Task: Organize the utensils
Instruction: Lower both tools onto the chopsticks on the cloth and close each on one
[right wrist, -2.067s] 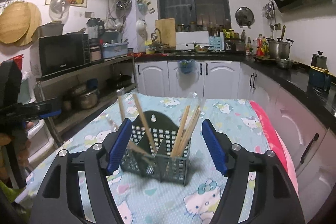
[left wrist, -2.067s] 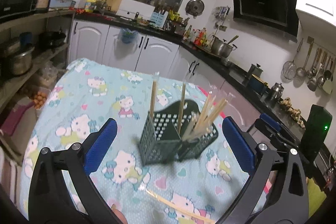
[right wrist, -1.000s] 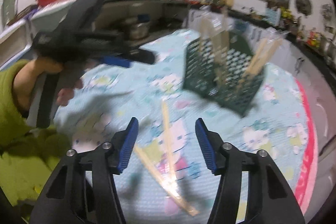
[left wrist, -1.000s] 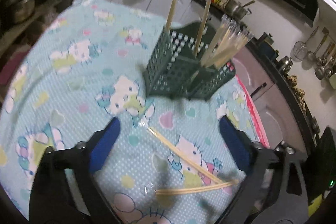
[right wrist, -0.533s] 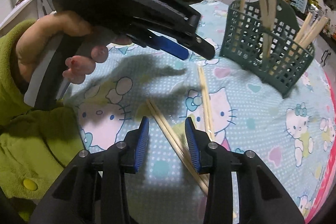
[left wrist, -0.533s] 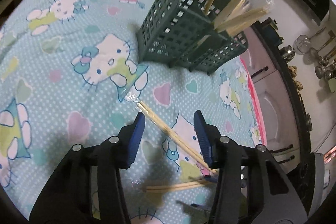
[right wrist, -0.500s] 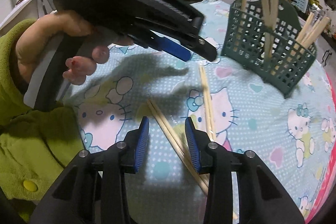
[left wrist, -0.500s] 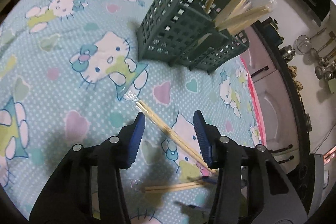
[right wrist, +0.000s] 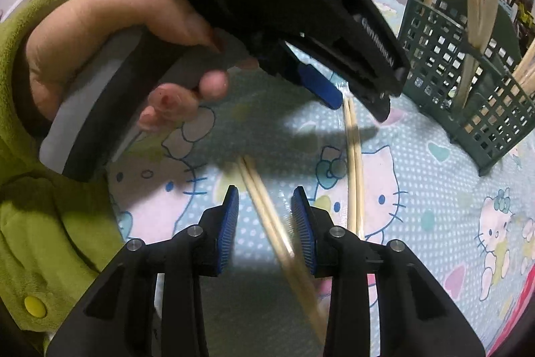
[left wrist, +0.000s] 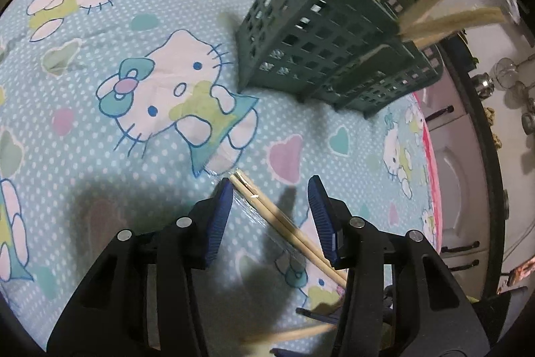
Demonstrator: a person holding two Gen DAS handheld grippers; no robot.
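Both tongs, the left gripper (left wrist: 269, 194) and right gripper (right wrist: 265, 204), hang unclenched astride separate chopstick pairs (left wrist: 267, 209) (right wrist: 264, 206), so each should sink squarely, then pinch both sticks together

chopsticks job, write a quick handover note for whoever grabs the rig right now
Left tongs: open, straddling one wrapped pair of chopsticks on the cloth, pads not yet pressing it.
Right tongs: open, straddling the second pair, also not gripped.
Both pairs lie flat in front of the green holder, which stands upright with several chopsticks already in it.
Done: those in the holder.
Left: close on each pair, lift, drop them into the holder. The two tongs are very near each other, so mind a clash.
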